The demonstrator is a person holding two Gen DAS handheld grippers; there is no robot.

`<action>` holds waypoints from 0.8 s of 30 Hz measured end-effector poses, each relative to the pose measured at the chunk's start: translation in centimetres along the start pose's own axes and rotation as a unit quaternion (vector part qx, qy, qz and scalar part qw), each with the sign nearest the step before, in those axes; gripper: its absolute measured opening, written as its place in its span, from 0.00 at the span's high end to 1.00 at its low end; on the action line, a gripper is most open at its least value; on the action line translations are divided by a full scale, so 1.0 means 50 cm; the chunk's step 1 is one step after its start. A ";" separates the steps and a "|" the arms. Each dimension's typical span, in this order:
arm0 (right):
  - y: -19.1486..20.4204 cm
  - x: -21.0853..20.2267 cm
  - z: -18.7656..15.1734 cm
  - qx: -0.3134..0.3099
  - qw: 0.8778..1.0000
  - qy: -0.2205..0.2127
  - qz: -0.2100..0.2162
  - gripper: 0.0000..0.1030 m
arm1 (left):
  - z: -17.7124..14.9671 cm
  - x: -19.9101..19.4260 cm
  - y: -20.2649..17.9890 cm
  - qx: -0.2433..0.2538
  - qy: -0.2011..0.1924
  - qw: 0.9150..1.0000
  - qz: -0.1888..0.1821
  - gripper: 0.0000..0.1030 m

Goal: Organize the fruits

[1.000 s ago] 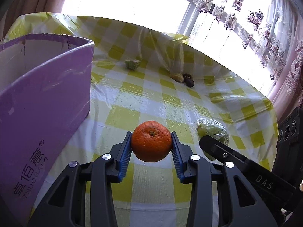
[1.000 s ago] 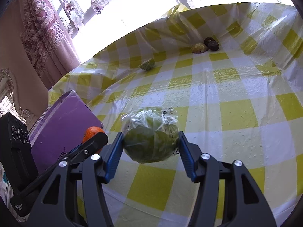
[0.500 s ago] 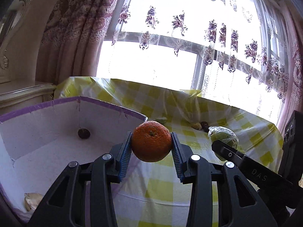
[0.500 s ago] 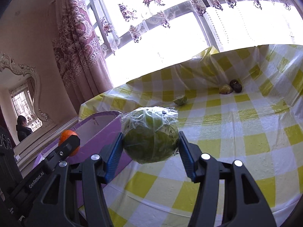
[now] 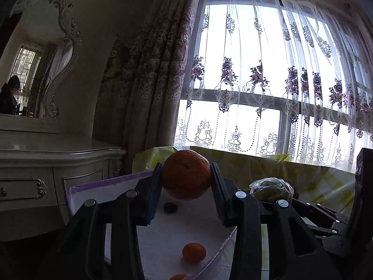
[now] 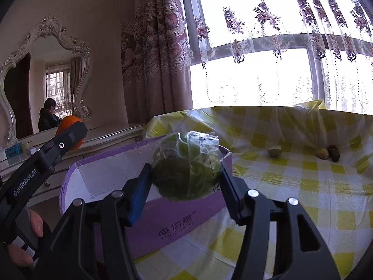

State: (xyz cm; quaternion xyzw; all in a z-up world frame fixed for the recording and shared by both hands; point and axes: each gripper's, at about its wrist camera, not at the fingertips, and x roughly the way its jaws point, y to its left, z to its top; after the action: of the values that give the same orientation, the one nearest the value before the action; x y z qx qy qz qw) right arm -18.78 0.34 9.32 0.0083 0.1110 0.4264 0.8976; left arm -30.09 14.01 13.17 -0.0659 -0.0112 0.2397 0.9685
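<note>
My left gripper [image 5: 186,177] is shut on an orange [image 5: 186,175] and holds it above the open purple box [image 5: 109,182]. Inside the box lie a small orange [image 5: 194,252] and a dark round fruit [image 5: 170,207]. My right gripper [image 6: 185,175] is shut on a green fruit wrapped in clear plastic [image 6: 186,168], held above the box's near wall [image 6: 177,219]. The wrapped fruit also shows in the left wrist view [image 5: 271,189], and the held orange in the right wrist view [image 6: 70,128].
On the yellow checked tablecloth [image 6: 303,186] lie a pale green fruit [image 6: 274,151], a yellowish fruit [image 6: 322,153] and a dark fruit [image 6: 333,153] at the far side. A white dresser [image 5: 46,163] with a mirror stands to the left. Curtains and a window stand behind.
Both grippers have risen and tilted up with their fruits. The left now holds the orange over the box's inside; the right has moved to the box's near wall.
</note>
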 end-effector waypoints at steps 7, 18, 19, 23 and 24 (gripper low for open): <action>0.042 0.086 0.034 -0.013 1.000 0.018 0.021 0.44 | -0.005 0.030 0.064 -0.021 0.034 0.998 0.047 0.63; 0.112 0.263 -0.012 -0.123 0.974 0.187 -0.029 0.44 | -0.073 0.145 0.120 -0.028 0.201 0.974 0.099 0.62; 0.120 0.268 -0.016 -0.135 0.972 0.192 -0.031 0.44 | -0.075 0.145 0.117 -0.020 0.202 0.974 0.100 0.62; 0.137 0.284 -0.024 -0.153 0.964 0.215 -0.032 0.44 | -0.078 0.151 0.114 -0.007 0.222 0.968 0.118 0.61; 0.140 0.286 -0.026 -0.156 0.963 0.219 -0.034 0.44 | -0.077 0.149 0.114 -0.004 0.224 0.967 0.123 0.61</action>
State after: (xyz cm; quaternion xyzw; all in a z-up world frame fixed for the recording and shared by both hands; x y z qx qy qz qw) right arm -15.64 15.67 6.09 -0.2294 0.2367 0.3995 0.8554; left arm -25.90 22.00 8.51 -0.1226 0.2138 0.3358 0.9091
